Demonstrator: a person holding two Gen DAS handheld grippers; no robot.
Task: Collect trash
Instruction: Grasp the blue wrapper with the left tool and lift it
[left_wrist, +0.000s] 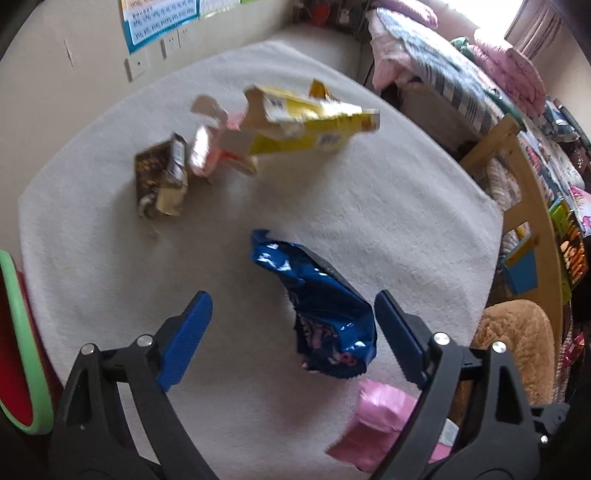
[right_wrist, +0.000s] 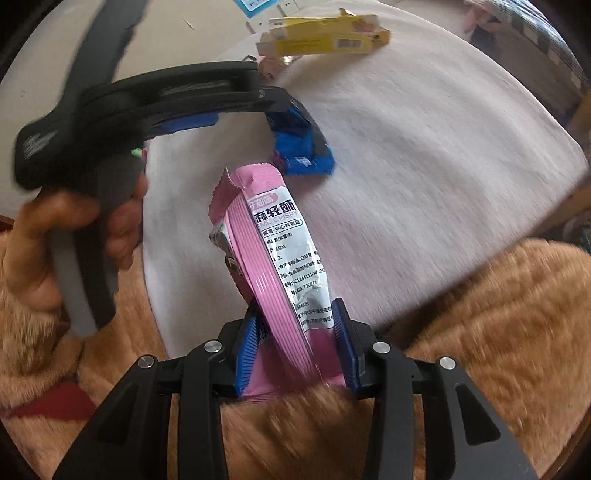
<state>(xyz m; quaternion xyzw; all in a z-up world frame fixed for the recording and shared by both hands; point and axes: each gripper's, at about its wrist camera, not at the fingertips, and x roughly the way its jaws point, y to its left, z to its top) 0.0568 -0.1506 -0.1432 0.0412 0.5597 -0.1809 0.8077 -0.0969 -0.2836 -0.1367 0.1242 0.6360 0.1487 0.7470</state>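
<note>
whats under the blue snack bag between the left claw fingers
The blue snack bag lies on the white fleece cloth; only cloth shows around it. Whatever is directly beneath the bag is covered.

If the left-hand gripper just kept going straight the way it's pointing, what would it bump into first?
Most likely the crumpled blue wrapper, lying on the white mat between the open fingers of the left gripper, nearer the right-hand one. Depth is hard to judge; nothing else seems to lie in between.
</note>
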